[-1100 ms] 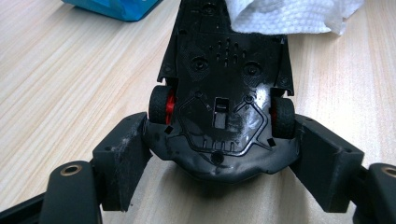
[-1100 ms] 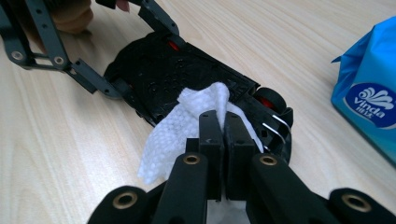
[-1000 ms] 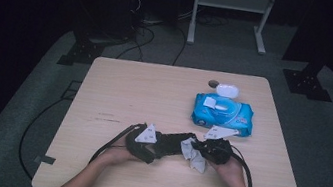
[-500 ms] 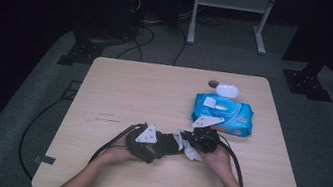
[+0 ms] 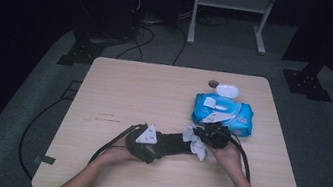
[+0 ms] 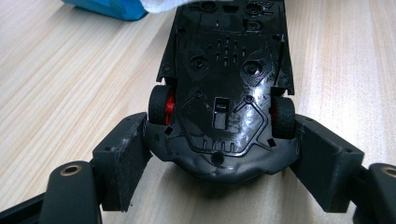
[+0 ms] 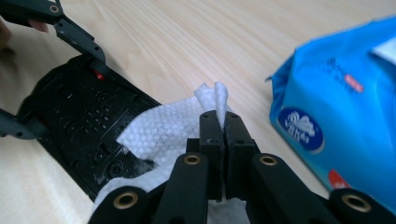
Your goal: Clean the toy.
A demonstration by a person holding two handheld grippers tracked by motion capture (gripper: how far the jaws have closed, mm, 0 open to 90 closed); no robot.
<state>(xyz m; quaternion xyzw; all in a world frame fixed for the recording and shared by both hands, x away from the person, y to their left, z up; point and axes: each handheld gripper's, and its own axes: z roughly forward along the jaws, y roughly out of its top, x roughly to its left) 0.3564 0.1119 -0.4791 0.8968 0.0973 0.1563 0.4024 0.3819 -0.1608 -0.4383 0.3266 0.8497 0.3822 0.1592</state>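
A black toy car (image 6: 224, 88) lies upside down, its underside and red-hubbed wheels facing up. My left gripper (image 6: 219, 158) is shut on its end, one jaw against each side; in the high view the left gripper (image 5: 174, 145) holds the toy car (image 5: 178, 143) near the table's front. My right gripper (image 7: 223, 135) is shut on a white wet wipe (image 7: 163, 135) that rests on the far end of the toy car (image 7: 79, 121). From above, the right gripper (image 5: 204, 139) and the wet wipe (image 5: 195, 142) sit just right of the car.
A blue pack of wet wipes (image 5: 224, 114) lies right of centre, close behind the right gripper; pack of wet wipes (image 7: 345, 107). A small white lid-like object (image 5: 227, 90) and a dark disc (image 5: 213, 83) sit behind it. Cables trail off the wooden table (image 5: 144, 95).
My right gripper with the wipe has shifted left along the car's underside, then slightly back. The left gripper and the car have stayed put.
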